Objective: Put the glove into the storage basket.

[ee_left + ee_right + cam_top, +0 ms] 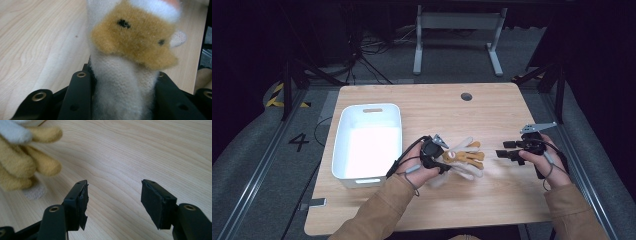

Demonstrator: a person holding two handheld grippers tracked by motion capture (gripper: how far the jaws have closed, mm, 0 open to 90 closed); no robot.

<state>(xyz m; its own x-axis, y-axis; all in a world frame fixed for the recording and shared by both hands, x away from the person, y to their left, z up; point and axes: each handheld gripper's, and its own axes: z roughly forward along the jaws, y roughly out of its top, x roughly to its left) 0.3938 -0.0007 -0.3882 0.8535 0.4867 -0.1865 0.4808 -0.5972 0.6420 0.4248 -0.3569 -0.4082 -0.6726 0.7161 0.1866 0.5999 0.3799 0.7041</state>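
A white and tan plush toy (467, 156) lies at the middle of the wooden table (432, 102), partly lifted. My left gripper (444, 162) is shut on its white body. In the left gripper view the two black jaws press on the white fur of the toy (132, 42) from both sides, at the left gripper (122, 82), and the tan patch with black dots rises above them. My right gripper (503, 152) is held a little to the right of the toy, pointing toward it. Its jaws stand open over bare wood at the right gripper (115, 195), with the toy's tan limbs (22, 162) off to the upper left.
A white plastic bin (372, 107) with nothing in it stands at the table's left, close to my left hand. A dark round cable hole (466, 96) sits near the far edge. Beyond the table are a grey floor, cables and a white table frame (457, 30).
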